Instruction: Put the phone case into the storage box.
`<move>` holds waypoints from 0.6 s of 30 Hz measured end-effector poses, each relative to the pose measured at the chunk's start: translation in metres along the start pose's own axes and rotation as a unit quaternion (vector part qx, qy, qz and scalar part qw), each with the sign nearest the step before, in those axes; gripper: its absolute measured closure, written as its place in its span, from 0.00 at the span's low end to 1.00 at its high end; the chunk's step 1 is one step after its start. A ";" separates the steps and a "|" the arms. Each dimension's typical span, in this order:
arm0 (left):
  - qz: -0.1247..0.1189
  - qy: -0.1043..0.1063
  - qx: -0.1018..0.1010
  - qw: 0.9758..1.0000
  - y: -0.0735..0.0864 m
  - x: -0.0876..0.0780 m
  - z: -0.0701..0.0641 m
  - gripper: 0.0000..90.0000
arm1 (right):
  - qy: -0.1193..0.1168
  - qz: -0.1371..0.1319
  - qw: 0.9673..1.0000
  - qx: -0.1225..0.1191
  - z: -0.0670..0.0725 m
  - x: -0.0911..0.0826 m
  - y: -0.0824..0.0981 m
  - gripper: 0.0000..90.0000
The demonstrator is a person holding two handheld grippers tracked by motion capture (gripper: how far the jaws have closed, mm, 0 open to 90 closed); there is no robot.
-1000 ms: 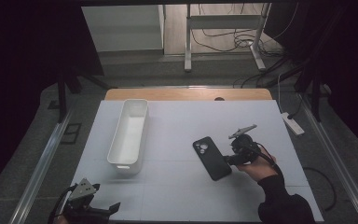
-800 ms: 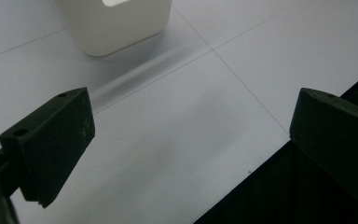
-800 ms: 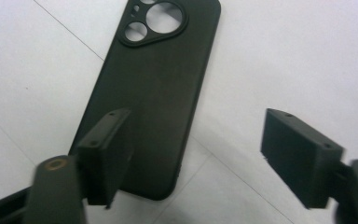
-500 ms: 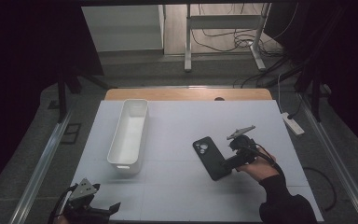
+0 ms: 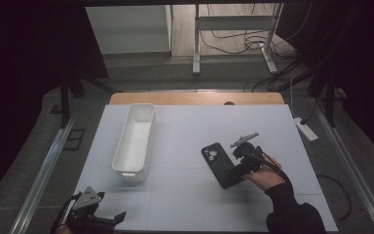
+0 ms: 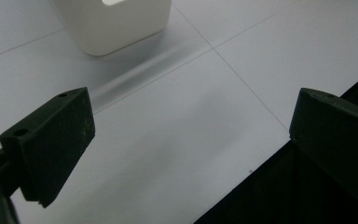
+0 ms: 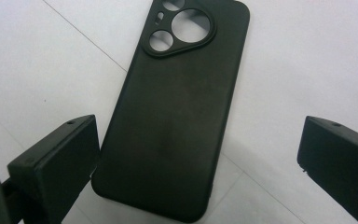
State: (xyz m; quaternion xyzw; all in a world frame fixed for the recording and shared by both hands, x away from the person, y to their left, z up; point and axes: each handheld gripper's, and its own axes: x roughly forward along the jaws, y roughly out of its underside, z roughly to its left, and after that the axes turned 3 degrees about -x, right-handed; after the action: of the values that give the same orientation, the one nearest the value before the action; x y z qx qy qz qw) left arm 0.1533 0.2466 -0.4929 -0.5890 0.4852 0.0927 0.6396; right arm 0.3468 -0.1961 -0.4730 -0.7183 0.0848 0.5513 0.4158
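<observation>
Right hand-held gripper (image 7: 196, 154) wide, phone case (image 7: 175, 107) cutouts close-up

Counts on the white table (image 5: 185, 204): one black phone case (image 5: 219, 165), right of centre, with three round camera openings; one white bin (image 5: 135, 141), left of centre; two grippers, the left (image 5: 119, 218) at the near left corner and the right (image 5: 234, 171) at the case's near end.
</observation>
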 end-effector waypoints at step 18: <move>0.001 0.000 0.000 1.000 0.000 0.000 0.000 0.01 | 0.002 0.005 1.000 -0.009 0.017 0.013 -0.009 0.00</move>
State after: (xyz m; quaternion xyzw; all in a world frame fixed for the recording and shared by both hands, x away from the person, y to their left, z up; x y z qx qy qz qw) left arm 0.1535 0.2465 -0.4930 -0.5889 0.4859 0.0931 0.6391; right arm 0.3445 -0.1738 -0.4802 -0.7225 0.0843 0.5531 0.4061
